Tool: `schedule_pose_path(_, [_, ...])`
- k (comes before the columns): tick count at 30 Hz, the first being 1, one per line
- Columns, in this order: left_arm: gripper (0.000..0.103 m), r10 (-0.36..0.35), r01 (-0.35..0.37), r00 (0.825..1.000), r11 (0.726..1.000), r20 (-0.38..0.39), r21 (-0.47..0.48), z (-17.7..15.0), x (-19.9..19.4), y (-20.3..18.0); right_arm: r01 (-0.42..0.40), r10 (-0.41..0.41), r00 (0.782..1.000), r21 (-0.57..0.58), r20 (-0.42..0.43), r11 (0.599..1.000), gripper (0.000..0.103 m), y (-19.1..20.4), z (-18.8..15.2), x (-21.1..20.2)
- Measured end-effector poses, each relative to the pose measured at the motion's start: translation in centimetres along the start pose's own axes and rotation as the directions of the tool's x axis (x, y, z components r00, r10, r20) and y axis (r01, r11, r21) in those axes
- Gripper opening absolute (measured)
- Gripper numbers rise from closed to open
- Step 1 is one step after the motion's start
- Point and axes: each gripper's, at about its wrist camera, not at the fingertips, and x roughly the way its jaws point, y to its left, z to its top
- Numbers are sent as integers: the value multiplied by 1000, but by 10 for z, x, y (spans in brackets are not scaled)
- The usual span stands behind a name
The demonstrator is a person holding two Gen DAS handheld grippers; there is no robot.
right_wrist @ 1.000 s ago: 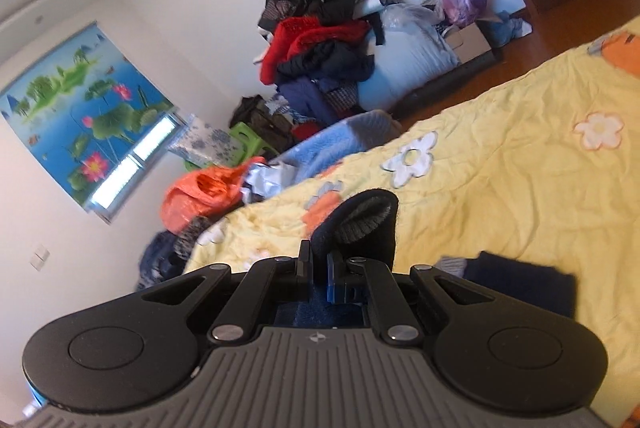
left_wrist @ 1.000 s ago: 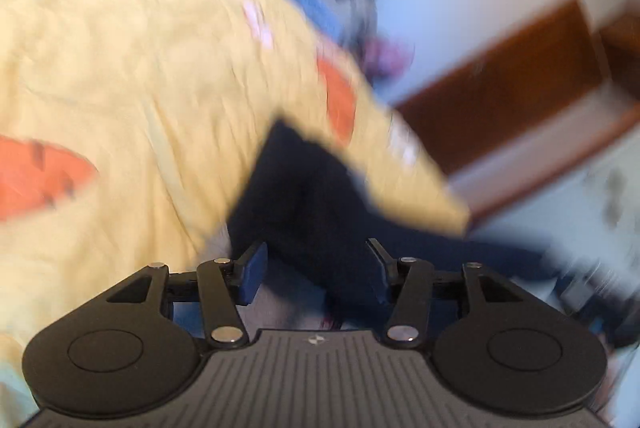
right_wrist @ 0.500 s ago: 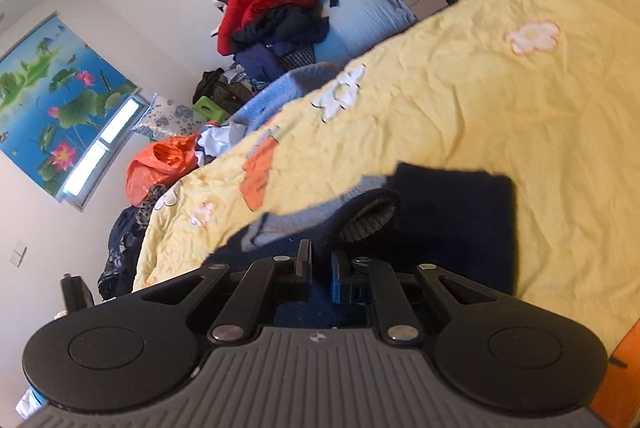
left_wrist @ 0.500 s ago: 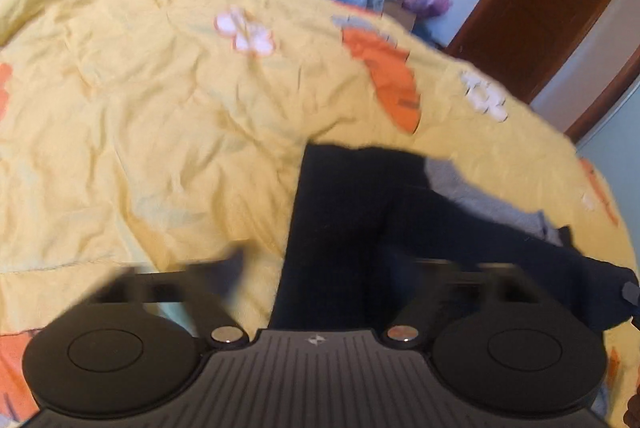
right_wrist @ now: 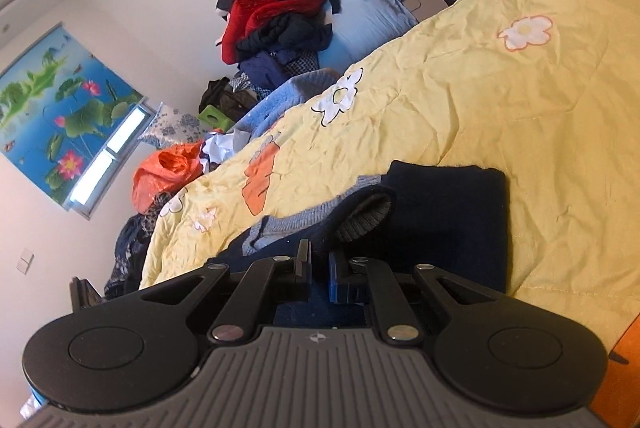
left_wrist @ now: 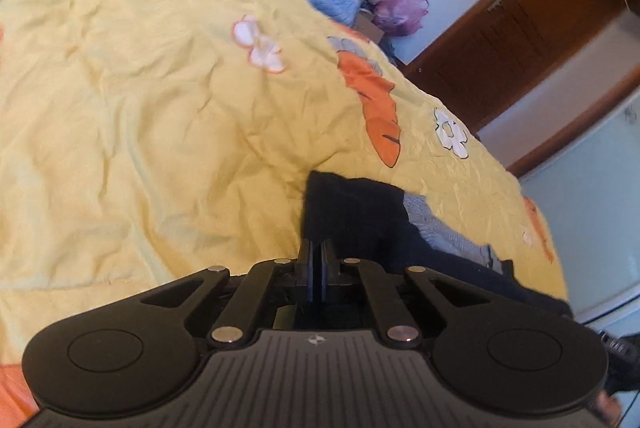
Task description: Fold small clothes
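Navy knit garment (right_wrist: 448, 220) | ribbed grey cuff (right_wrist: 366, 214) | crinkled yellow quilt (right_wrist: 500, 100)

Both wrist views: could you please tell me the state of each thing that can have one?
left gripper, shut at the navy sweater edge; pinch unclear.
right gripper, shut on the sweater's cuff.
navy sweater, partly folded, lying on the yellow quilt.
yellow quilt, spread, wrinkled.
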Motion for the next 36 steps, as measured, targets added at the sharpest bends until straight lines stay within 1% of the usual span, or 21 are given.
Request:
schedule_pose_path(2, [4,-67,66,997,997,-32,-28,2,3,1,-12,11,1000,33,23,999,13,-5,3,-4])
schedule_pose_path(3, [5,-58,56,997,998,-60,-30,3,7,-1,-12,12,1000,34,13,999,13,-8,4,-5])
schedule_pose_path(4, [19,9,-10,997,1000,-76,-23,3,11,-3,2,-2,1000,32,3,999,16,-9,4,-4])
schedule_pose_path(5, [56,74,-76,993,997,-97,-21,4,16,-5,24,-25,1000,31,5,999,17,-10,2,-4])
schedule_pose_path(6, [73,78,-81,992,996,-102,-30,5,19,-4,27,-27,1000,27,-5,999,17,-12,1,-3])
schedule_pose_path(7, [94,31,-33,996,999,-86,-25,4,18,-6,25,-24,1000,30,-9,999,17,-13,0,-2])
schedule_pose_path(8, [98,32,-34,996,999,-80,-21,4,19,-10,24,-23,1000,30,-9,999,17,-13,-2,-2])
schedule_pose_path(10, [98,3,-5,996,1000,-86,-25,3,22,-15,21,-21,1000,24,-20,999,17,-14,-4,0])
schedule_pose_path(12, [98,57,-54,993,998,-104,30,2,31,-24,31,-31,999,22,-25,999,17,-16,-6,2])
schedule_pose_path(13, [97,85,-81,991,996,-108,37,3,32,-28,34,-33,999,24,-25,999,17,-17,-7,2])
schedule_pose_path(14, [94,71,-69,991,997,-113,27,3,33,-29,28,-27,999,29,-24,999,17,-18,-7,1])
schedule_pose_path(15, [80,42,-41,993,999,-114,18,4,33,-29,18,-18,1000,34,-24,999,17,-19,-8,1])
schedule_pose_path(16, [23,39,-39,992,999,-118,5,5,34,-26,19,-18,1000,33,-21,999,20,-19,-8,0])
schedule_pose_path(17, [6,47,-51,990,998,-129,-33,5,36,-19,23,-22,1000,32,-18,999,24,-20,-8,-1])
schedule_pose_path(21, [6,-68,43,989,981,-129,-191,4,41,17,21,-20,1000,28,-20,999,35,-21,-8,-3])
schedule_pose_path(24, [5,-84,58,988,978,-126,-199,4,39,21,21,-22,1000,28,5,999,34,-21,-9,-8])
schedule_pose_path(25, [5,-91,67,989,978,-115,-196,4,35,20,11,-11,1000,40,16,999,31,-21,-8,-10])
schedule_pose_path(26, [5,-93,72,990,979,-106,-189,5,31,21,-11,9,1000,64,29,998,17,-22,-7,-13])
schedule_pose_path(29, [5,-87,72,993,981,-79,-178,9,16,26,-37,33,998,74,48,997,12,-17,-1,-19])
schedule_pose_path(33, [3,-63,52,996,987,-65,-151,19,3,33,29,-29,1000,-51,13,998,8,3,0,-15])
schedule_pose_path(36, [2,-24,16,998,993,-62,-120,26,-3,41,149,-150,989,-150,2,977,7,6,-2,-6])
